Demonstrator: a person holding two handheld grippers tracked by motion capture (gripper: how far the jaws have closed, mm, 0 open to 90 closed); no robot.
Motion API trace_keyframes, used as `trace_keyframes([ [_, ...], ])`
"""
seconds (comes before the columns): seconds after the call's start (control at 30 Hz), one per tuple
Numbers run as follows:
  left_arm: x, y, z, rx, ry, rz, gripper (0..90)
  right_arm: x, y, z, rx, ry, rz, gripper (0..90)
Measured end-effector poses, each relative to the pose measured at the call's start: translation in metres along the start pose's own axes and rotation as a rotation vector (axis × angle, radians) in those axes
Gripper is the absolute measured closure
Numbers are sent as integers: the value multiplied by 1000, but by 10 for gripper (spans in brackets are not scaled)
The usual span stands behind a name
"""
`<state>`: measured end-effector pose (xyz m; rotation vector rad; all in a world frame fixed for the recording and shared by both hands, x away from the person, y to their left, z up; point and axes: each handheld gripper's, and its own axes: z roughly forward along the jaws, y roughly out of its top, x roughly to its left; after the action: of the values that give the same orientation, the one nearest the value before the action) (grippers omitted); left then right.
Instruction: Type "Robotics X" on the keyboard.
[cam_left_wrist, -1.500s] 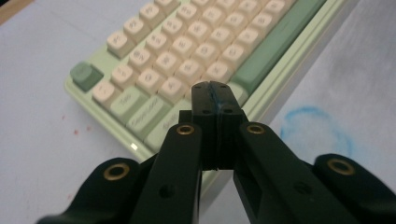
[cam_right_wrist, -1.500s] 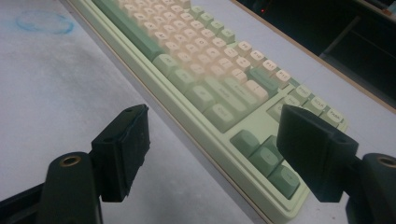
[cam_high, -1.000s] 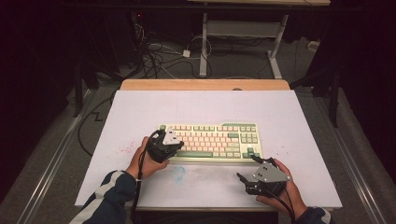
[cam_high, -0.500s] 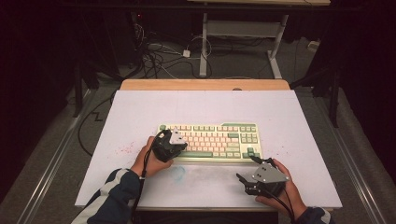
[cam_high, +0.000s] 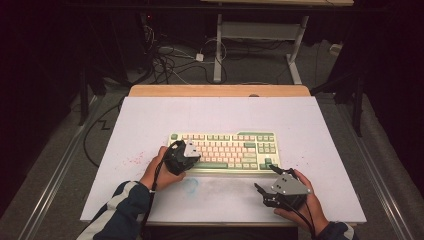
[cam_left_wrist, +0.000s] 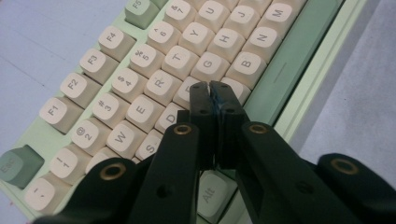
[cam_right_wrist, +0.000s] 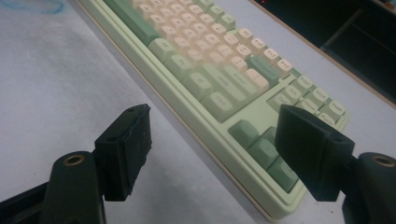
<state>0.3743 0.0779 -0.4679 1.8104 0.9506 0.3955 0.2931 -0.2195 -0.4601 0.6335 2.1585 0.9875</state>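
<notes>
A pale green keyboard with cream and green keys lies in the middle of the white table top. My left gripper is over its left half. In the left gripper view its jaws are shut together, with nothing between them, and the left gripper tips rest at the cream letter keys close to the long green space bar. My right gripper is held open just in front of the keyboard's near right corner. In the right gripper view, the right gripper frames the keyboard's green corner keys.
A blue smear and red specks mark the table top near the left hand. A wooden edge runs along the far side. Cables and a desk frame are on the floor beyond.
The left gripper has crept slightly to the right over the keyboard's left half. The right gripper has stayed where it was, still open.
</notes>
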Motion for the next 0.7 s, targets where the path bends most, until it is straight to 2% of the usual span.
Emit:
trace_keyframes([
  [0.1,0,2,-3,-16,-1,9,833,-2,-1,0,6,-5,12,278],
  [0.23,-1,2,-3,-26,8,30,770,0,-1,1,14,2,-1,278],
  [0.47,0,4,-8,-65,10,26,554,0,-1,1,19,8,-6,276],
  [0.6,1,6,-13,-117,37,21,409,0,-1,0,16,9,-5,276],
  [0.7,2,4,-15,-135,40,28,361,-1,-1,0,16,17,7,276],
])
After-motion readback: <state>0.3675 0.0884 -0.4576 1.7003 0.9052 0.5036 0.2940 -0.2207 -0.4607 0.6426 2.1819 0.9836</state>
